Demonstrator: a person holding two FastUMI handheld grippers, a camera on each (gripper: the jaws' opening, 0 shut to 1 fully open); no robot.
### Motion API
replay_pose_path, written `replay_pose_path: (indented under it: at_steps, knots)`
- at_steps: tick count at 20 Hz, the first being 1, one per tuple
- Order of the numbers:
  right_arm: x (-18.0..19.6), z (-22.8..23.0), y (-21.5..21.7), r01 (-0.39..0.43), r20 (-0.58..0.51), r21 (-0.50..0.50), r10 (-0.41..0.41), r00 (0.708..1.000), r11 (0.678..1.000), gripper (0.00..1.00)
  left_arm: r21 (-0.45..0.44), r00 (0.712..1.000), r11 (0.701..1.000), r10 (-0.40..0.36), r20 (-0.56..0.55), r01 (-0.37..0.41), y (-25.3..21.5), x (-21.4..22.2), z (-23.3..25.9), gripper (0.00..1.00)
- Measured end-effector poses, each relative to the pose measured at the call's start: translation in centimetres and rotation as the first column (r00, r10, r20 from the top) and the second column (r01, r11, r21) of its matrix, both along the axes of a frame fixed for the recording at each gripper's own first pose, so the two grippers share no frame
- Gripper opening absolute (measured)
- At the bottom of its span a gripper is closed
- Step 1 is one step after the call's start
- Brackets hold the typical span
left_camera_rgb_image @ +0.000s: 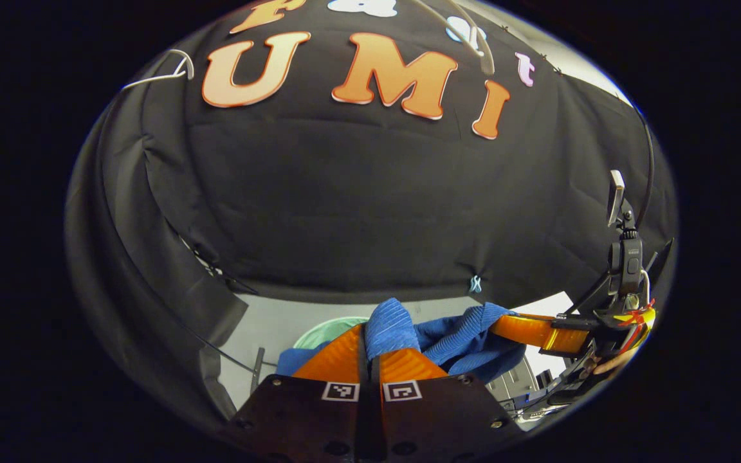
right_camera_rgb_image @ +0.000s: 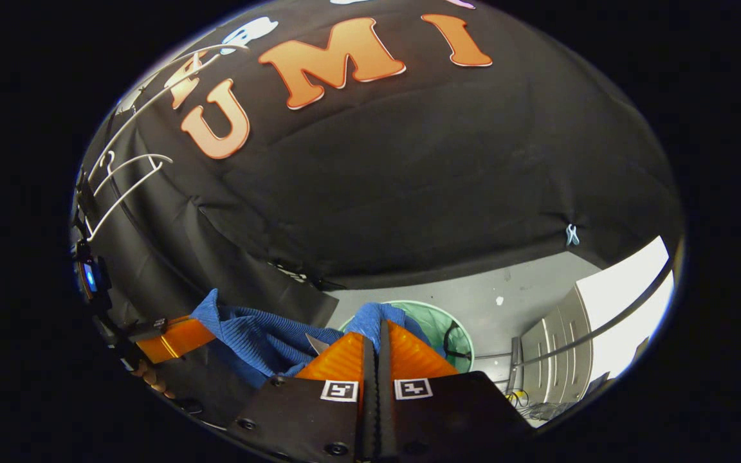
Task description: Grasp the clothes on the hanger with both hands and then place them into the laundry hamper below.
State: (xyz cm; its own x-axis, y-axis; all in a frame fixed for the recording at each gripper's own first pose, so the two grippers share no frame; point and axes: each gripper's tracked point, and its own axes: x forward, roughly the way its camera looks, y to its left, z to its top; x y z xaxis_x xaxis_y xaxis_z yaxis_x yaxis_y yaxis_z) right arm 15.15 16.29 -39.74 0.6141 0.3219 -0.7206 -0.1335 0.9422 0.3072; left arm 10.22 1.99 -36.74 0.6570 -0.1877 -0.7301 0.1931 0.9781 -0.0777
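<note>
A blue ribbed garment hangs stretched between both grippers, off the hanger. My left gripper is shut on one bunched edge of it at the bottom of the left gripper view. In that view the right gripper comes in from the right and pinches the other end. In the right gripper view my right gripper is shut on a fold of the garment, while the left gripper holds it from the left. The round green mesh laundry hamper stands on the floor below, partly hidden by cloth; its rim shows in the left gripper view.
Bare white wire hangers hang on the rail at the upper left, one hanger in the left gripper view. A white cabinet stands right of the hamper on the grey floor. A hand holds the left gripper.
</note>
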Motion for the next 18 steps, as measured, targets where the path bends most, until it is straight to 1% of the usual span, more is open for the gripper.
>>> replay_pose_path:
  at_steps: [3, 5, 6, 7, 10, 13, 15, 18]
  knots:
    - [-1.0, -2.9, -0.9, 0.004, -0.055, -0.042, -0.007, 0.998, 0.999, 0.07, 0.006, 0.996, 1.0, -0.004, -0.084, 0.004, 0.2, -1.1, -4.2, 0.01]
    - [-1.6, -5.0, -1.3, 0.008, -0.088, -0.065, -0.014, 0.996, 0.998, 0.07, 0.008, 0.989, 1.0, -0.005, -0.145, 0.006, 0.0, -1.7, -6.5, 0.0]
    - [-1.8, -5.7, -1.5, 0.012, -0.104, -0.072, -0.019, 0.994, 0.997, 0.07, 0.008, 0.985, 1.0, -0.006, -0.174, 0.007, -0.1, -1.9, -7.3, 0.02]
    - [-1.9, -6.6, -1.7, 0.014, -0.123, -0.08, -0.024, 0.992, 0.997, 0.07, 0.009, 0.979, 1.0, -0.008, -0.204, 0.01, -0.2, -2.0, -8.2, 0.0]
    - [-2.6, -9.4, -2.1, 0.008, -0.169, -0.111, -0.027, 0.985, 0.994, 0.07, 0.021, 0.96, 1.0, -0.004, -0.281, 0.01, -0.3, -2.2, -9.4, 0.01]
    - [-3.4, -11.6, -2.0, 0.0, -0.218, -0.13, -0.028, 0.975, 0.992, 0.08, 0.039, 0.937, 0.999, 0.011, -0.35, 0.003, -0.1, -2.5, -12.3, 0.01]
    - [-3.8, -13.1, -1.9, -0.002, -0.246, -0.135, -0.031, 0.969, 0.991, 0.08, 0.055, 0.922, 0.999, 0.019, -0.387, 0.003, 0.8, -3.1, -14.2, 0.01]
    - [-3.7, -14.2, -2.0, 0.001, -0.264, -0.146, -0.04, 0.964, 0.989, 0.07, 0.081, 0.906, 0.997, 0.033, -0.423, 0.001, 2.3, -3.9, -15.8, 0.01]
